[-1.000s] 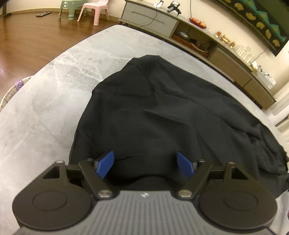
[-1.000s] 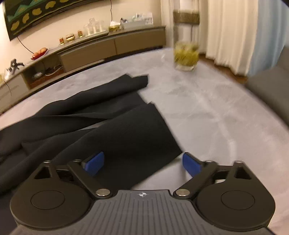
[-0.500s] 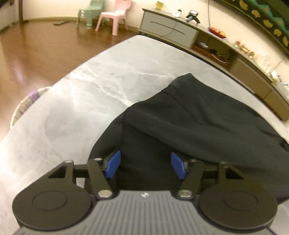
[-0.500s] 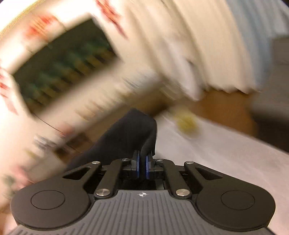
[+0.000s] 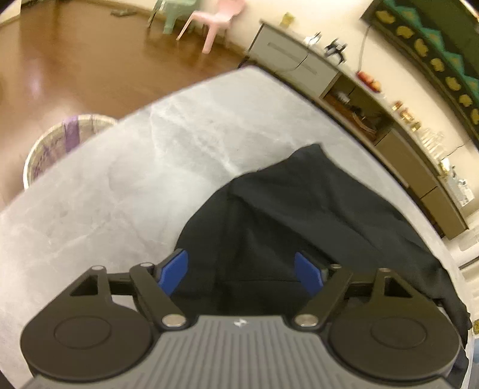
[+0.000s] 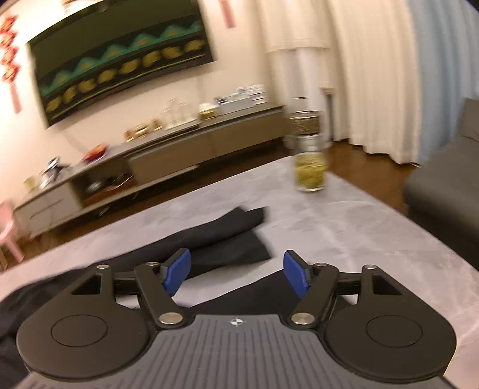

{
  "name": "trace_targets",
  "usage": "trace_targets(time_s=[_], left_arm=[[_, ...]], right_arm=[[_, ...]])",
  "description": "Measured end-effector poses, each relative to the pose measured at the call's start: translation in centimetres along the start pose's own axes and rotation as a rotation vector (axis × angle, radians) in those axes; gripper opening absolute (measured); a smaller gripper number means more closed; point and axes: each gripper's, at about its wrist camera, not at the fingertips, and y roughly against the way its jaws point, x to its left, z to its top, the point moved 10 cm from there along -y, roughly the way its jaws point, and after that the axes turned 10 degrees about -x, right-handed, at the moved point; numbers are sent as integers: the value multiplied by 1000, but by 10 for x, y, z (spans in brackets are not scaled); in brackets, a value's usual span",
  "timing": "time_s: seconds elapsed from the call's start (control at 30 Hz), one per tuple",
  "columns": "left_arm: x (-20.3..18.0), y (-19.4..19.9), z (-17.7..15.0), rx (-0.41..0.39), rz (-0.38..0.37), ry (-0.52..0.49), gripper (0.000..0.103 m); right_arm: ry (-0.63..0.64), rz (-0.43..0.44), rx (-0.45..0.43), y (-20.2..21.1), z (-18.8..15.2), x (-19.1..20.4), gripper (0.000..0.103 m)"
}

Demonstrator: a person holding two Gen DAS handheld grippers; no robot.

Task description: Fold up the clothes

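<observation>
Grey marble table (image 5: 113, 191) fills the left wrist view, with a woven basket (image 5: 45, 146) on the wood floor at its far left edge. Further right, the black garment (image 5: 314, 215) lies heaped on the tabletop, running from mid-frame toward the right edge. The left gripper (image 5: 241, 270) hangs over the garment's near end with its blue pads (image 5: 175, 270) spread wide; nothing sits between them, and whether the tips touch the cloth cannot be told. Beyond, a pink chair (image 5: 215, 22) and a long sideboard (image 5: 398, 143) stand against the wall.

In the right wrist view, red hanging decorations (image 6: 10, 62) mark the wall at far left, their characters too blurred to read. Next comes a wall-mounted screen (image 6: 119, 59) showing green and yellow shapes. Below, the black garment (image 6: 227, 236) stretches across the marble table (image 6: 374, 239), its folded end lying ahead of the right gripper (image 6: 238, 273). This gripper's blue pads (image 6: 176, 270) are also wide apart and hold nothing; dark cloth shows beneath them. To the right, a glass jar (image 6: 308, 161) with yellowish contents stands on the table's far edge, and curtains (image 6: 359, 74) hang behind it. A small logo on each gripper body carries no readable text.
</observation>
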Motion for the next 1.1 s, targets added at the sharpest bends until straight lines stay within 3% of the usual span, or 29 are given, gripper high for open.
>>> trace_targets(time_s=[0.1, 0.23, 0.37, 0.4, 0.43, 0.47, 0.5, 0.6, 0.67, 0.73, 0.77, 0.8, 0.83, 0.93, 1.0, 1.07, 1.1], left_arm=[[-16, -13, -2, 32, -65, 50, 81], [-40, -35, -4, 83, -129, 131, 87], [-55, -58, 0, 82, -144, 165, 88], [-60, -63, 3, 75, -155, 170, 84], [-65, -67, 7, 67, -169, 174, 50], [-73, -74, 9, 72, -193, 165, 6], [-81, -77, 13, 65, -221, 133, 0], [-110, -56, 38, -53, -330, 39, 0], [-135, 0, 62, -184, -497, 18, 0], [-152, 87, 74, -336, -714, -80, 0], [-146, 115, 70, -383, -758, -120, 1], [-133, 127, 63, -398, -755, -136, 2], [-115, 117, 55, -354, -689, -119, 5], [-46, 44, 25, -101, -367, 18, 20], [-16, 25, 18, -48, -301, 122, 28], [4, 20, 17, -32, -271, 202, 51], [6, 19, 17, -33, -267, 223, 56]], right_arm=[[162, 177, 48, 7, -24, 72, 81], [426, 341, 77, 17, -66, 166, 82], [528, 462, 99, 21, -92, 230, 82], [542, 477, 102, 21, -96, 241, 82], [550, 484, 103, 21, -98, 248, 82], [556, 489, 104, 20, -99, 255, 82], [556, 492, 106, 19, -100, 259, 82], [527, 491, 110, 16, -98, 257, 82], [507, 501, 92, 20, -94, 254, 82], [494, 514, 74, 27, -91, 249, 82], [493, 523, 68, 31, -90, 245, 82], [495, 529, 68, 34, -90, 245, 82], [502, 530, 77, 34, -93, 245, 82], [542, 521, 115, 30, -105, 250, 82], [572, 522, 133, 31, -114, 256, 82], [598, 527, 133, 36, -121, 261, 82], [609, 532, 130, 40, -122, 264, 84]])
